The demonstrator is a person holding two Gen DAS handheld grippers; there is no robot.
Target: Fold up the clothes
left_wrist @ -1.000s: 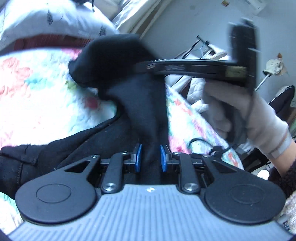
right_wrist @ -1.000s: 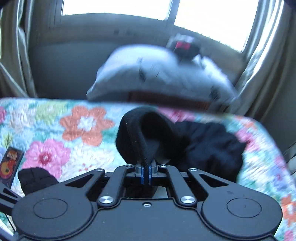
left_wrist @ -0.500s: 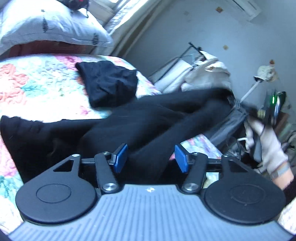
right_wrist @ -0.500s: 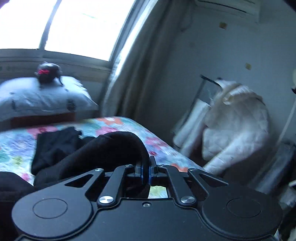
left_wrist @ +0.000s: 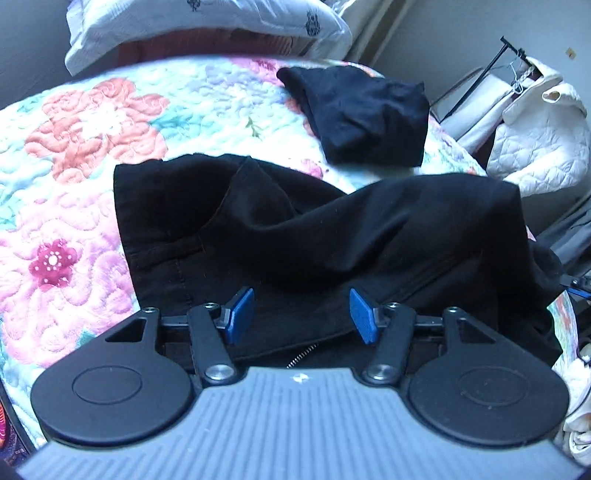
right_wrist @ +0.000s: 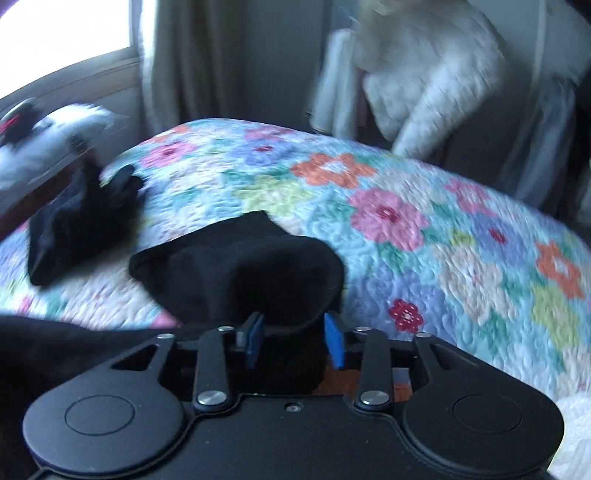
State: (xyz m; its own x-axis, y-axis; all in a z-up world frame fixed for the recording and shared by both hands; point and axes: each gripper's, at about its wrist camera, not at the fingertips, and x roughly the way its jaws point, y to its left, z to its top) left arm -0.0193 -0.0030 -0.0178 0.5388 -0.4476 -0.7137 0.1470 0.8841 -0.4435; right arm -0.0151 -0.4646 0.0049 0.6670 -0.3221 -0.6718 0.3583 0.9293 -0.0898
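A black garment (left_wrist: 332,236) with a zipper lies stretched across the floral quilt (left_wrist: 74,206), rumpled in the middle. My left gripper (left_wrist: 302,314) hovers over its near edge, open, its blue pads (left_wrist: 240,314) wide apart above the cloth. In the right wrist view one bunched end of the black garment (right_wrist: 240,273) rests on the quilt (right_wrist: 424,258). My right gripper (right_wrist: 294,338) is open, and a fold of that cloth sits loosely between its pads (right_wrist: 334,339). A second, folded black garment (left_wrist: 365,114) lies further up the bed, also visible as the folded garment (right_wrist: 81,218).
A white pillow (left_wrist: 192,26) lies at the head of the bed. A white quilted jacket (left_wrist: 535,140) hangs on a rack beside the bed's right edge, with curtains (right_wrist: 192,62) and a window behind. More floral quilt stretches to the right of the garment's end.
The right gripper, shut on the black garment before, has opened and the cloth has dropped onto the quilt. The left gripper's pads have spread wider. The garment now lies flatter across the bed.
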